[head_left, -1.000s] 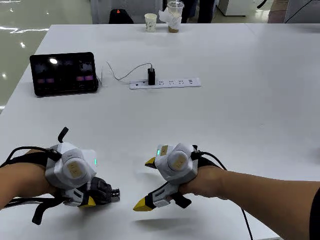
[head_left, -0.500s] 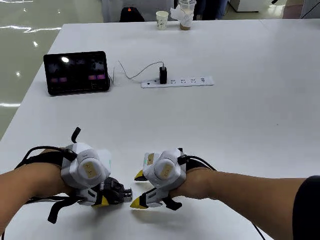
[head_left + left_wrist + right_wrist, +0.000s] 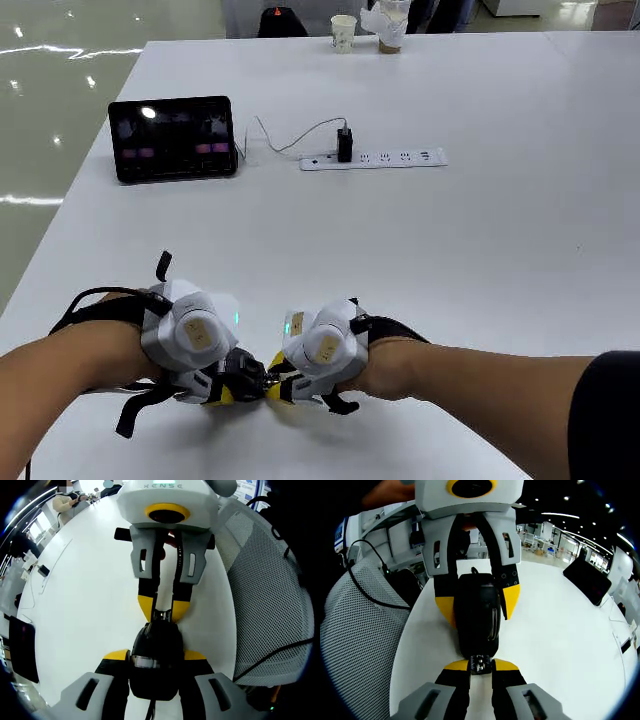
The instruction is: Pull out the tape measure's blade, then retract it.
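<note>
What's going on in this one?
A person works two handheld grippers over a white table. The left gripper holds the black tape measure by its case, and the right gripper has its fingers closed on the blade tip at the case mouth. The blade is not yet pulled out.

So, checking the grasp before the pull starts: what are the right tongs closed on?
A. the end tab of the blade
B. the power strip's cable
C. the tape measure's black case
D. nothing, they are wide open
A: in the right gripper view, the yellow tips of the right tongs pinch the blade's end tab, while the left tongs hold the black case.
</note>
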The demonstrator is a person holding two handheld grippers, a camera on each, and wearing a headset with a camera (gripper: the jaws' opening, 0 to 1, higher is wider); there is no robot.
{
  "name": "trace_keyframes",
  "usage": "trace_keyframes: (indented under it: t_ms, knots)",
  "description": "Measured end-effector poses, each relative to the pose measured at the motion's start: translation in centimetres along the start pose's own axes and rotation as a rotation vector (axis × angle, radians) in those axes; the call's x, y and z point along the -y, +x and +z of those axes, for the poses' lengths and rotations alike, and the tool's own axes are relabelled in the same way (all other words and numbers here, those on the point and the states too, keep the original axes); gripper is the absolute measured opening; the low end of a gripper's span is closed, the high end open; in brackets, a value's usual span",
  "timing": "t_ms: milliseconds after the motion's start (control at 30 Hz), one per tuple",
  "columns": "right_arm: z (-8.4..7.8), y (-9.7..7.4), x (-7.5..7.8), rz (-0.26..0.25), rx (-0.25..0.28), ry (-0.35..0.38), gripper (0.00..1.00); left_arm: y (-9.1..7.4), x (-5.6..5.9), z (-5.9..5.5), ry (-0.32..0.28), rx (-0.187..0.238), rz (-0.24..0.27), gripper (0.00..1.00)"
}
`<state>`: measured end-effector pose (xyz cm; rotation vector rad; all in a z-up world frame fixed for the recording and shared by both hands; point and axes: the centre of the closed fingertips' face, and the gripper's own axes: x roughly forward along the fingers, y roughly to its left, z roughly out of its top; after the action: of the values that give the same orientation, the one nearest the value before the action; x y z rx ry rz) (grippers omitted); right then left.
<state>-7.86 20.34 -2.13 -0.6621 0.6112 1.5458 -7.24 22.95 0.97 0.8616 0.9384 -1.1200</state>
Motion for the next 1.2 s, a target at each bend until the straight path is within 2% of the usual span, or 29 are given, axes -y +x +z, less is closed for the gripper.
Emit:
trace_keyframes:
  t_ms: [200, 300, 433, 600, 800, 933, 1100, 1200]
  knots:
    - [0.1, -0.1, 0.0, -0.005, 0.000, 0.005, 0.13, 0.0, -0.1, 0.0, -0.001, 0.000, 0.000, 0.32]
    - [0.1, -0.2, 0.2, -0.025, -0.017, -0.049, 0.13, 0.0, -0.1, -0.1, -0.014, 0.006, 0.003, 0.32]
    - [0.2, -0.3, 0.3, 0.011, 0.028, 0.075, 0.12, 0.0, -0.2, -0.1, -0.016, 0.009, 0.004, 0.32]
    - [0.4, -0.2, 0.2, 0.004, 0.015, 0.041, 0.12, 0.1, -0.2, -0.1, -0.017, 0.012, 0.006, 0.32]
    - [0.2, -0.5, 0.2, 0.005, 0.029, 0.057, 0.11, 0.1, -0.2, -0.1, -0.023, 0.015, 0.004, 0.32]
    - [0.1, -0.7, 0.2, -0.004, 0.028, 0.042, 0.11, 0.1, -0.2, -0.1, -0.029, 0.021, 0.005, 0.32]
    - [-0.3, -1.3, 0.4, 0.001, 0.055, 0.089, 0.11, 0.0, -0.2, -0.1, -0.027, 0.027, 0.008, 0.32]
    - [-0.6, -1.7, 0.4, 0.001, 0.053, 0.087, 0.11, 0.0, -0.2, -0.1, -0.028, 0.030, 0.006, 0.32]
